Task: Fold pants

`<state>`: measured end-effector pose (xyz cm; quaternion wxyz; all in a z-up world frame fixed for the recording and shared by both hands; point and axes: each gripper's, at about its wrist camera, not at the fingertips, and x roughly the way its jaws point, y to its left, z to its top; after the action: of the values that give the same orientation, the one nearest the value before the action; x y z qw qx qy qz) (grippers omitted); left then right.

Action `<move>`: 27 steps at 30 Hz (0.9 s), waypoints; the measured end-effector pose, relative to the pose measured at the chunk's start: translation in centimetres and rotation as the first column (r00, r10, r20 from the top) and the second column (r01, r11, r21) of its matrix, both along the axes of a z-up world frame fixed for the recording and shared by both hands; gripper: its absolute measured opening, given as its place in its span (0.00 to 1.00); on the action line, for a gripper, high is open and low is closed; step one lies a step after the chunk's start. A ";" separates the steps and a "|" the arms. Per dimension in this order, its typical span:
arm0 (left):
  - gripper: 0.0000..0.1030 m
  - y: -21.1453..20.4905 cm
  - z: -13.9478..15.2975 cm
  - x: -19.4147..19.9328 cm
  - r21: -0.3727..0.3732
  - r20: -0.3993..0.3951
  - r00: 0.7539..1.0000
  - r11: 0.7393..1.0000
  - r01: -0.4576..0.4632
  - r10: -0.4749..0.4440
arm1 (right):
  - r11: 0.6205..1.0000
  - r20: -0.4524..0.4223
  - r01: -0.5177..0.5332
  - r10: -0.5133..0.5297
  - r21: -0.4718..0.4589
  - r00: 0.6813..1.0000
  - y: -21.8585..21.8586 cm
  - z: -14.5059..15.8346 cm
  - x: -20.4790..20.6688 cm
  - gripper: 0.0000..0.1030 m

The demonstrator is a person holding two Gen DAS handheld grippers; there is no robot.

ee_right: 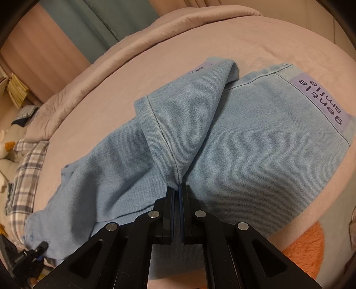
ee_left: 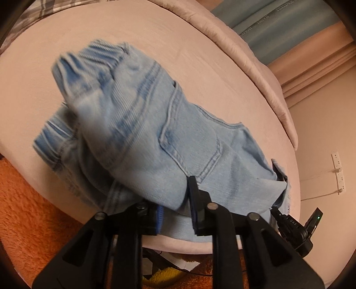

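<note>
Light blue denim pants (ee_left: 142, 124) lie on a pink bed (ee_left: 155, 44). In the left wrist view my left gripper (ee_left: 175, 200) is shut on a thick fold of the pants near the waist, with denim bunched between the fingers (ee_left: 193, 189) and lifted. The elastic waistband (ee_left: 89, 57) hangs forward, blurred. In the right wrist view my right gripper (ee_right: 177, 189) is shut on the hem of a pant leg (ee_right: 164, 137), pulled up into a peak over the pants (ee_right: 255, 144). A purple label (ee_right: 320, 102) marks the leg end. The left gripper (ee_right: 33, 251) shows at lower left.
A pink duvet (ee_right: 111, 55) is bunched along the far side of the bed. A plaid pillow (ee_right: 24, 169) lies at the left. An orange fluffy rug (ee_left: 33, 211) covers the floor by the bed. Teal curtains (ee_left: 278, 20) hang behind.
</note>
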<state>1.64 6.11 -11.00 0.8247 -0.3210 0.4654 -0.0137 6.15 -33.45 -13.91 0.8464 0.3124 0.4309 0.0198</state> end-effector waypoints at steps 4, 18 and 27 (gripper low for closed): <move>0.32 0.9 0.5 -0.1 0.015 0.007 0.999 0.999 -0.033 0.033 | 1.000 -0.001 0.000 0.000 -0.005 1.000 0.1 0.0 0.0 0.02; 0.08 3.2 1.1 0.5 -0.033 0.077 0.993 0.996 -0.087 0.089 | 1.000 -0.006 0.001 -0.001 -0.023 1.000 0.4 0.1 0.1 0.02; 0.13 3.3 -1.9 -0.9 0.010 -0.016 0.999 0.999 -0.052 0.052 | 0.999 -0.016 -0.016 0.015 -0.036 1.000 0.0 0.5 0.2 0.02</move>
<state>0.71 9.42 -12.92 0.8225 -0.3292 0.4637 0.0125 6.37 -33.47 -13.44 0.8484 0.2937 0.4402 0.0162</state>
